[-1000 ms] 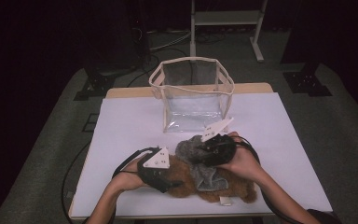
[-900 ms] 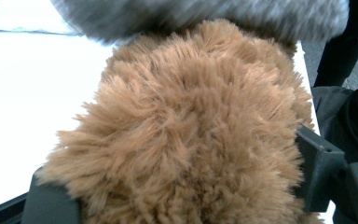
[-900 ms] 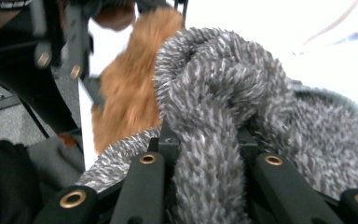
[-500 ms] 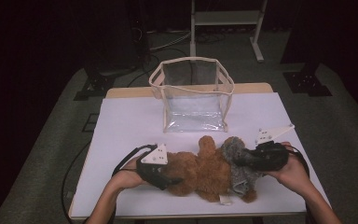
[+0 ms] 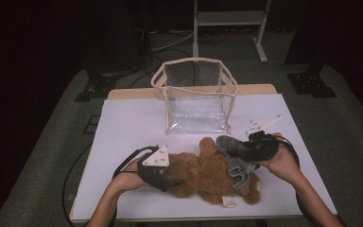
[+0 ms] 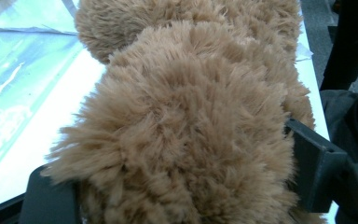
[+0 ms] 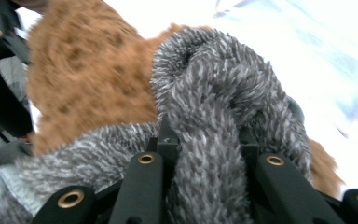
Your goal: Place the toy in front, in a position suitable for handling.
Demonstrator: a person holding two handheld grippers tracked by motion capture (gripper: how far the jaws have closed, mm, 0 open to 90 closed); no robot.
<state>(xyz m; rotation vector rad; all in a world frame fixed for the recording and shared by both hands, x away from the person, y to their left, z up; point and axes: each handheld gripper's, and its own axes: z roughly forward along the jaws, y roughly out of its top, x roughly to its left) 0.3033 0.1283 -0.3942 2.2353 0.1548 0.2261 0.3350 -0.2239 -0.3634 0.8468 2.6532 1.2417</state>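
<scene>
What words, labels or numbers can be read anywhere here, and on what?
None can be read.
The small white tag at the lower edge of the brown teddy bear: too small to tell whether it bears print.
The clear plastic bag with cream trim: no lettering shows.
The grey knitted garment and the white table cover: plain, no text.

Bare forearms, no sleeves. Each hand wraps a black gripper: left gripper, right gripper. Both carry a pale grey three-cornered plate dotted with small holes, and a black cable loops off behind. Up close, matte black jaws with brass-ringed screws.
</scene>
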